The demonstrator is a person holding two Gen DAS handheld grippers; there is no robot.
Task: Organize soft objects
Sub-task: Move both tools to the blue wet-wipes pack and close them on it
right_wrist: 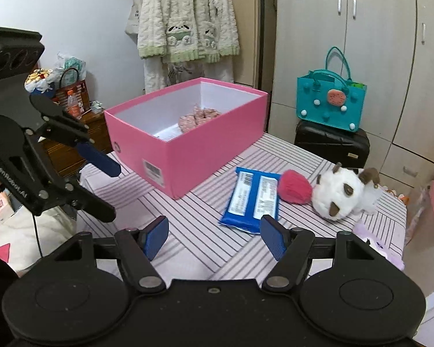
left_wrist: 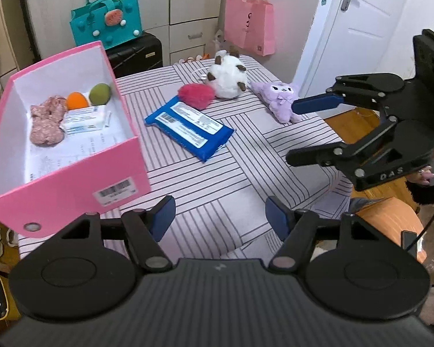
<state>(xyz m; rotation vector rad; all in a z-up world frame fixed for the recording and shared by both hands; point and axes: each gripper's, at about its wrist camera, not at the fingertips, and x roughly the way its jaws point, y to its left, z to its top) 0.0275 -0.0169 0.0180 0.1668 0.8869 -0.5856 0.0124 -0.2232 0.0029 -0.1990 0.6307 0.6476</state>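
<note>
The blue wipes pack (right_wrist: 253, 199) lies flat on the striped surface (left_wrist: 217, 173) just beside the pink box (right_wrist: 188, 150), its long axis running away from the right gripper (right_wrist: 214, 238). That gripper is probably the nearer; its jaws stand apart and empty. The left gripper (left_wrist: 220, 217) is likewise apart, holding nothing.

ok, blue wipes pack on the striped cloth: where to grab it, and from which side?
Grip the blue wipes pack across its narrow width, near the middle, coming from above. It lies flat, label up, so its faces offer no hold. The red pompom touches its far end; stay clear of that end.
</note>
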